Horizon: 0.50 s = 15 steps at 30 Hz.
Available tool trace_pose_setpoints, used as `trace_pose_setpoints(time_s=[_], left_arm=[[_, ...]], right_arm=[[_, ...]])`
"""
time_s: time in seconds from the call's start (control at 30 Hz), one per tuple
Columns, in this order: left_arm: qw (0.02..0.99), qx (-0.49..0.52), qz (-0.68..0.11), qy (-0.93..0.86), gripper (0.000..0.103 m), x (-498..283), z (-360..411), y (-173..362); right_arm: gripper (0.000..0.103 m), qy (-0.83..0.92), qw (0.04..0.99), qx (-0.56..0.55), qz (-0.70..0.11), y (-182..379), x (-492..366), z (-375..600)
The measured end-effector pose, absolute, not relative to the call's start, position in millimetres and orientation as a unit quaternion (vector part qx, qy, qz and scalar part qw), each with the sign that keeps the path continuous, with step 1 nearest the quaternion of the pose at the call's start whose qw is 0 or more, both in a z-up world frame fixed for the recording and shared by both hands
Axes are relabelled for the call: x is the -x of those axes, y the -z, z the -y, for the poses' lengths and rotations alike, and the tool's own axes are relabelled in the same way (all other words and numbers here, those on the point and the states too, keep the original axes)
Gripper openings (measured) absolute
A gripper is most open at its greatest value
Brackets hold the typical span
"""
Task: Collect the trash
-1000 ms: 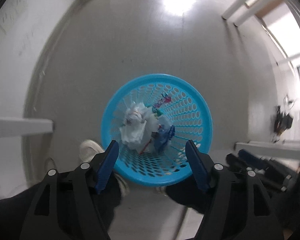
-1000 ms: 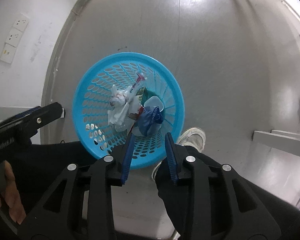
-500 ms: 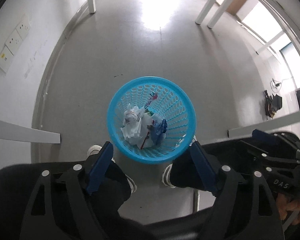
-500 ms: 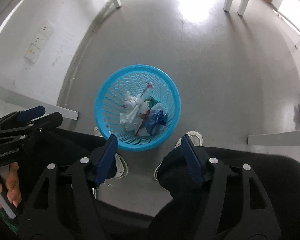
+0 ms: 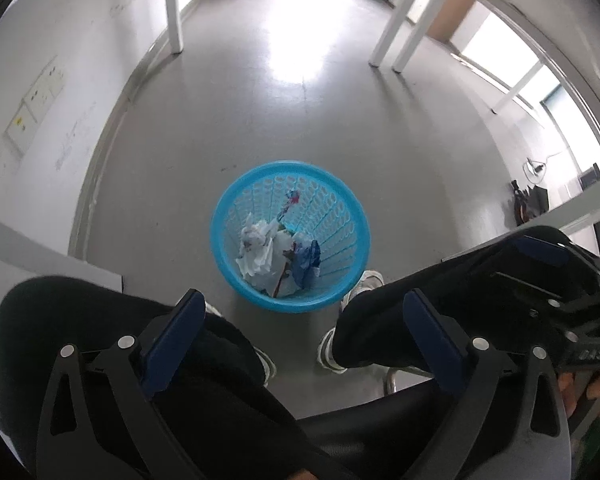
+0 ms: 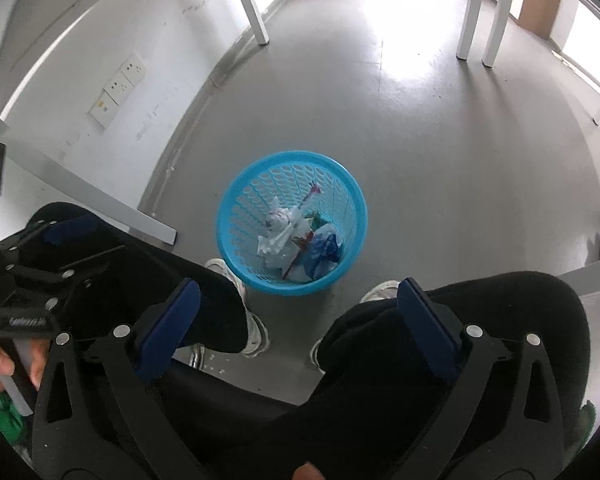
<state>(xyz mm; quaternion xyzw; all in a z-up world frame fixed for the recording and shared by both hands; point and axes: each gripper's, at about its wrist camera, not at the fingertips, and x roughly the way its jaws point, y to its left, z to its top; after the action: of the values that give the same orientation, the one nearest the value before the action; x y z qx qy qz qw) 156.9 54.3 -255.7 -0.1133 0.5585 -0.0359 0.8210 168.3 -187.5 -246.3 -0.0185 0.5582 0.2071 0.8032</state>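
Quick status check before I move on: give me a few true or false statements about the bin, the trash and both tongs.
1. The blue basket stands upright on the floor. True.
2. The basket is empty. False: crumpled white paper and a blue wrapper lie inside.
3. The left tongs grip paper. False: their jaws are opening with nothing between them.
4. The right tongs hold nothing. True.
5. The basket sits on a table. False: it is on the floor, by the person's shoes.

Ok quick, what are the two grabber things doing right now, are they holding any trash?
Left gripper: jaws opening wide, nothing between them.
Right gripper: jaws opening wide, nothing between them.
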Motion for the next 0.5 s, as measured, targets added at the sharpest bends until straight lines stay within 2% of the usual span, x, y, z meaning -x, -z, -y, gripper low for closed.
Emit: trace_pose_setpoints(time_s=[0.5], left_arm=[[0.818, 0.120, -0.562, 0.025, 0.097, -164.4, -61.4, 260.4]], right_arm=[[0.094, -0.218, 0.788, 0.018, -0.575, 257.7, -170.5, 179.7]])
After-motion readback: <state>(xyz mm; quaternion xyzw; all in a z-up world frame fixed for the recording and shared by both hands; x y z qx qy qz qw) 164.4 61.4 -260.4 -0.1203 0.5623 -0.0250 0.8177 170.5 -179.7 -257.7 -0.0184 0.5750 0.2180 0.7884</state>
